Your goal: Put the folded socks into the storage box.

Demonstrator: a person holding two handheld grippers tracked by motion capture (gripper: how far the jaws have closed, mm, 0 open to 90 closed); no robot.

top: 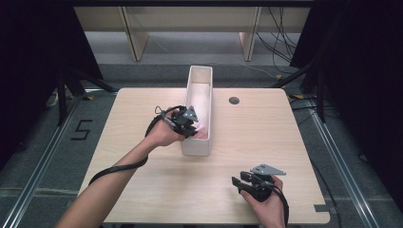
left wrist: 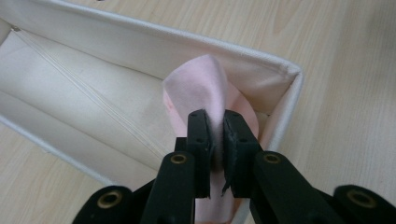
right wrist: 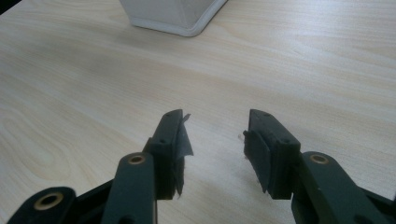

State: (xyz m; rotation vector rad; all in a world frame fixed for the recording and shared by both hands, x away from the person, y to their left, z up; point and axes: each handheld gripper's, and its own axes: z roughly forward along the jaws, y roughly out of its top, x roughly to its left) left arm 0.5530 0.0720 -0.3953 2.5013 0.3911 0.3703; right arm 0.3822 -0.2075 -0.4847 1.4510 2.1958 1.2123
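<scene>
A long white fabric bin (top: 196, 148) stands lengthwise in the middle of the wooden table (top: 142, 175). My left gripper (top: 191, 124) reaches over the bin's near left wall, shut on a pale pink cloth (left wrist: 198, 86) that stands up in a fold just inside the bin's near corner (left wrist: 285, 74). The pink cloth (top: 203, 128) shows low in the bin's near end. My right gripper (top: 237, 184) rests at the table's front right, jaws open, with bare wood between its fingertips (right wrist: 175, 133).
A round cable hole (top: 234, 100) sits in the table top to the right of the bin. The rest of the bin's inside (left wrist: 70, 98) holds nothing. Wooden furniture legs and cables lie beyond the table's far edge.
</scene>
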